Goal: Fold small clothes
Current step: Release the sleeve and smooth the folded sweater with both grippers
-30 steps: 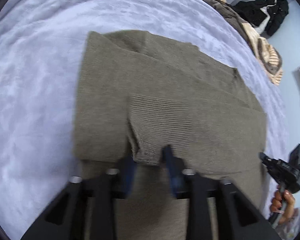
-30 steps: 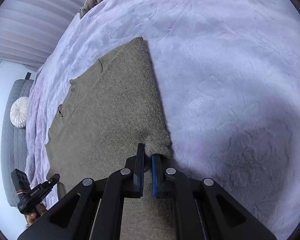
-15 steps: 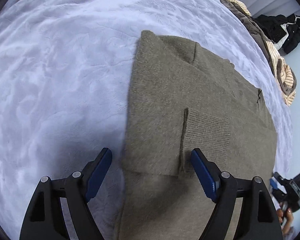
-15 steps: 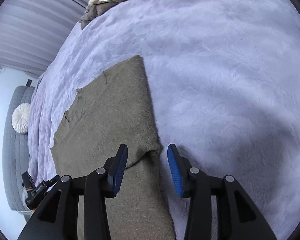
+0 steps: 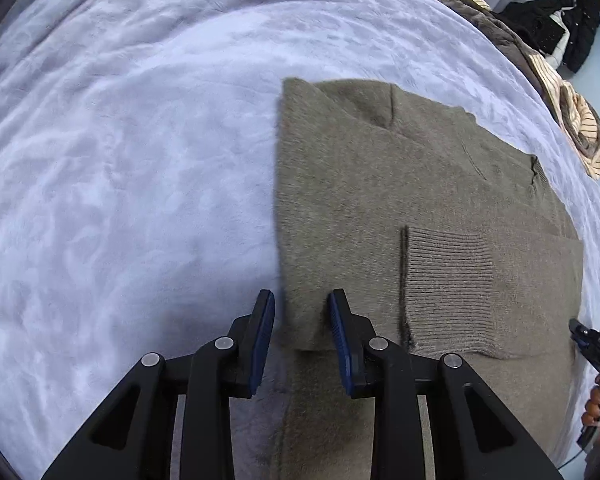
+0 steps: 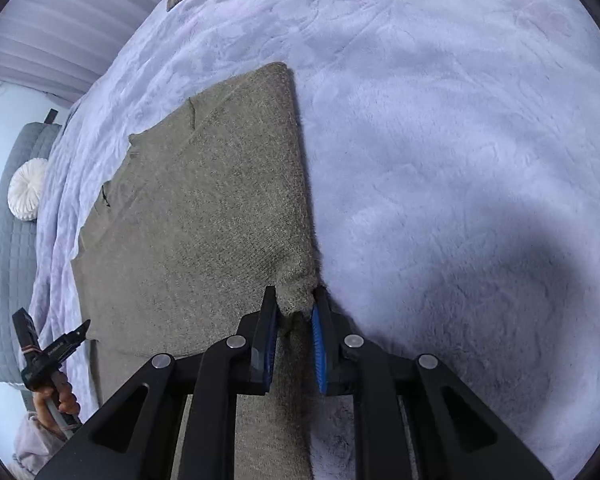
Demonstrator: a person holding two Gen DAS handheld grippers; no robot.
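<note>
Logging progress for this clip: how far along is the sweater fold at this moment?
Partly done. The olive sweater lies flat on the lavender blanket, sides turned in, a ribbed cuff lying on top. In hand: the left tongs and right tongs each straddle a near corner of the top layer, jaws apart, the right closer around its corner. Left: close on both corners and make the final fold.

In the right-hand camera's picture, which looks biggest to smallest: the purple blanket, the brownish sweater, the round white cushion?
1. Purple blanket, filling most of the picture.
2. Brownish sweater.
3. Round white cushion, though it lies farther from the camera, so it may look smaller than it is.
</note>
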